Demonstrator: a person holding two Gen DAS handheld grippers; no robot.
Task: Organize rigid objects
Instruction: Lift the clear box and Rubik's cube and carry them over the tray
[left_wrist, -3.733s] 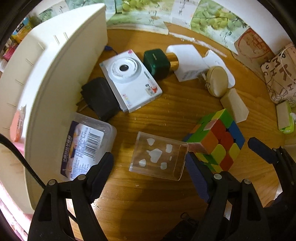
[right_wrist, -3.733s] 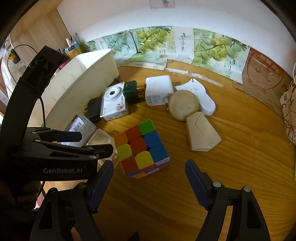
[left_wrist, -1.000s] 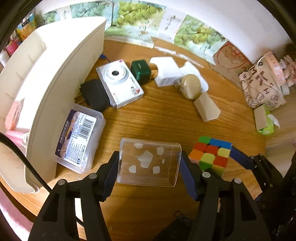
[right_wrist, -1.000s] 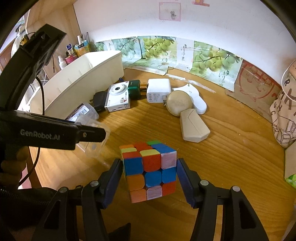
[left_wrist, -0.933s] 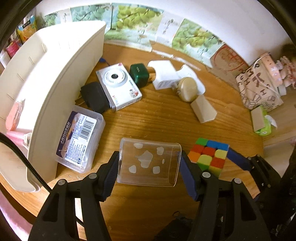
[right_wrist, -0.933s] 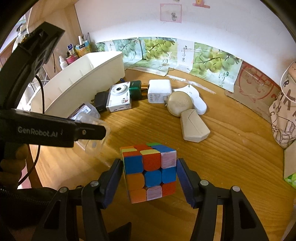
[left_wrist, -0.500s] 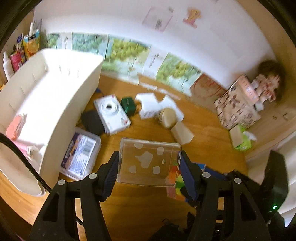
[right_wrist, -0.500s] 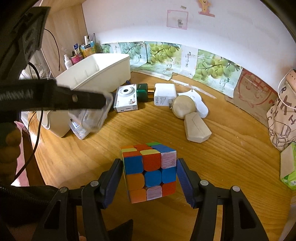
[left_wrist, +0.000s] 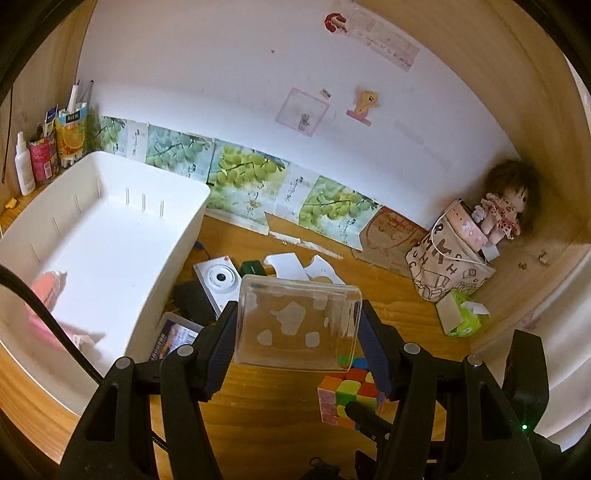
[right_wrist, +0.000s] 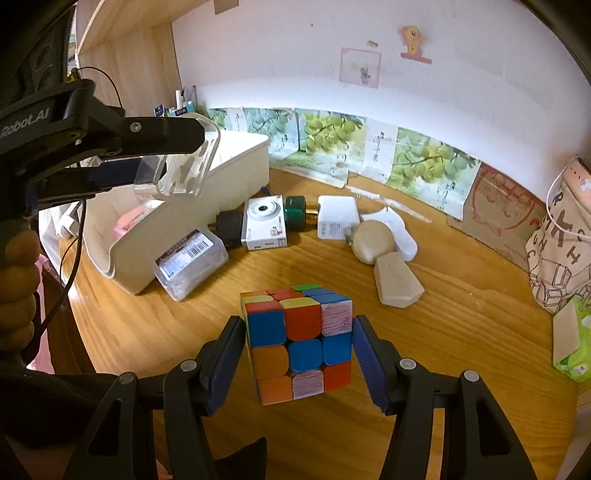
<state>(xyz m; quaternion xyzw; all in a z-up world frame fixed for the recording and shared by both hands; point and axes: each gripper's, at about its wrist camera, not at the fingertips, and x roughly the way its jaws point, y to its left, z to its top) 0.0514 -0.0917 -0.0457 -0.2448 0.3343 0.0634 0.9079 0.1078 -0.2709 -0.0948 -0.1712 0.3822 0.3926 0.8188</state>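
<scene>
My left gripper is shut on a clear plastic box with white patches, held up in the air. In the right wrist view the same clear box hangs beside the rim of the white bin. My right gripper is shut on a colourful puzzle cube, lifted off the wooden table. In the left wrist view the cube shows low on the right, below the box. The white bin stands at the left with a pink item inside.
On the table lie a white camera, a black adapter, a green block, a white charger, a round beige case, a beige wedge and a labelled plastic case. A patterned bag and tissue pack sit right.
The left gripper rose and tilted up with the clear box, bringing the bin's inside and the wall into view. The right gripper lifted slightly with the cube.
</scene>
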